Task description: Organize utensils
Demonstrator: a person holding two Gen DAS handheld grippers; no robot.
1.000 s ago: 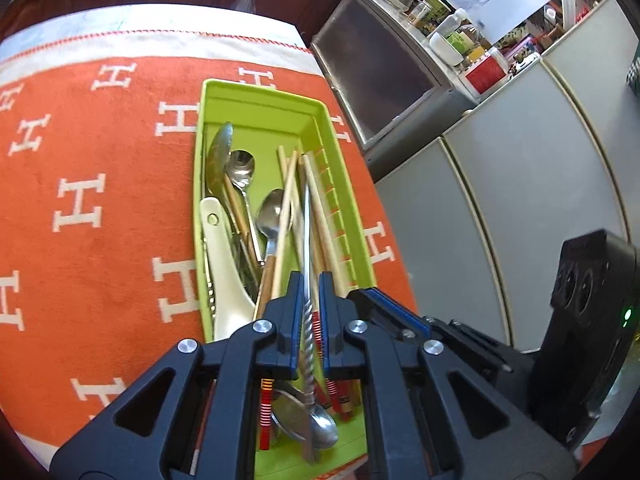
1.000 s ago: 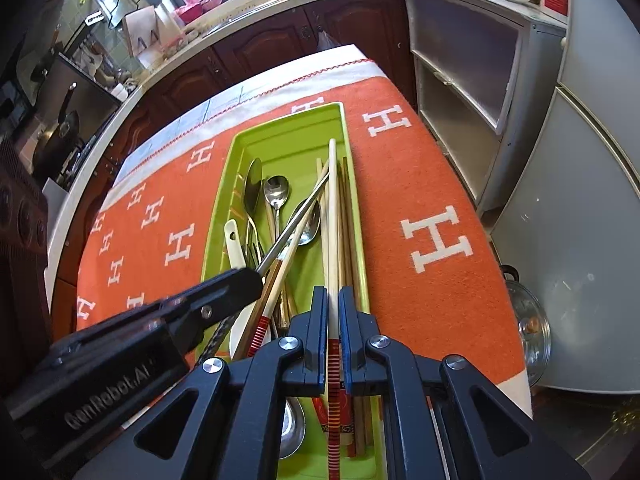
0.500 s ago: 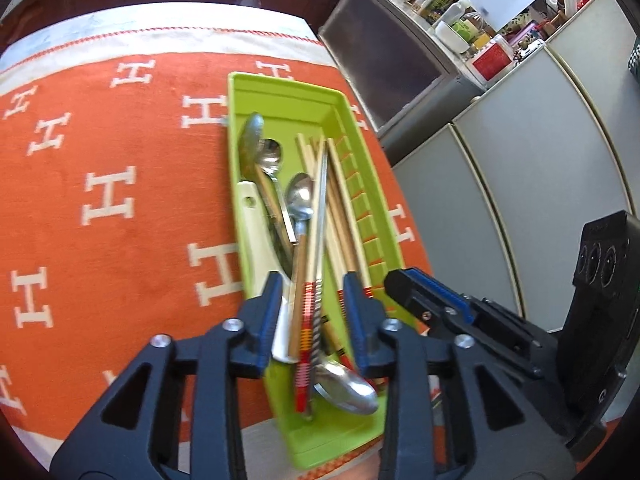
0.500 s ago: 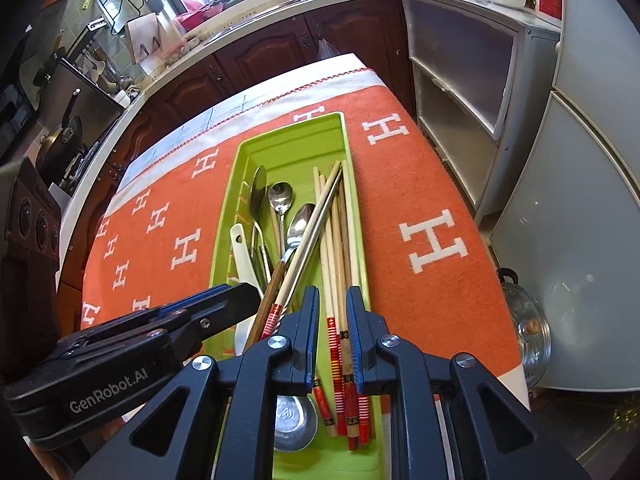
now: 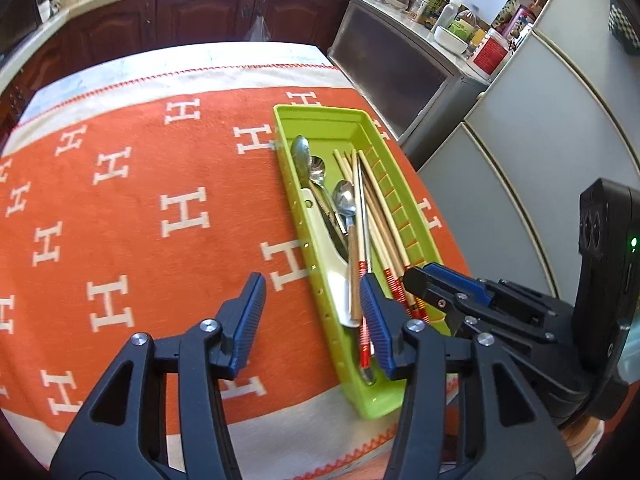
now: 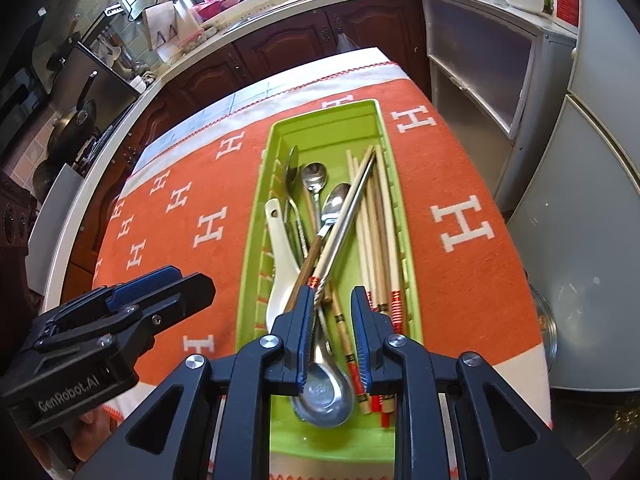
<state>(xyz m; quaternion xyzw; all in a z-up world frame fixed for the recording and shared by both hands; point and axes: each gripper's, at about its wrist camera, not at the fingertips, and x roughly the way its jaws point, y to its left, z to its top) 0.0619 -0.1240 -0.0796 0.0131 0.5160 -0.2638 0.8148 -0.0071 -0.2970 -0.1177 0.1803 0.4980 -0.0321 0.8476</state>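
Utensils should now be left alone in the green tray (image 6: 320, 128), and both grippers lifted straight away so no jaw catches a chopstick end. The left gripper (image 5: 312, 320) has just been opening; its jaws stand wide and empty, beside the tray's left wall. The right gripper (image 6: 332, 332) has just been opening slightly; the chopsticks (image 6: 374, 232) and big spoon (image 6: 324, 396) lie free beneath it.
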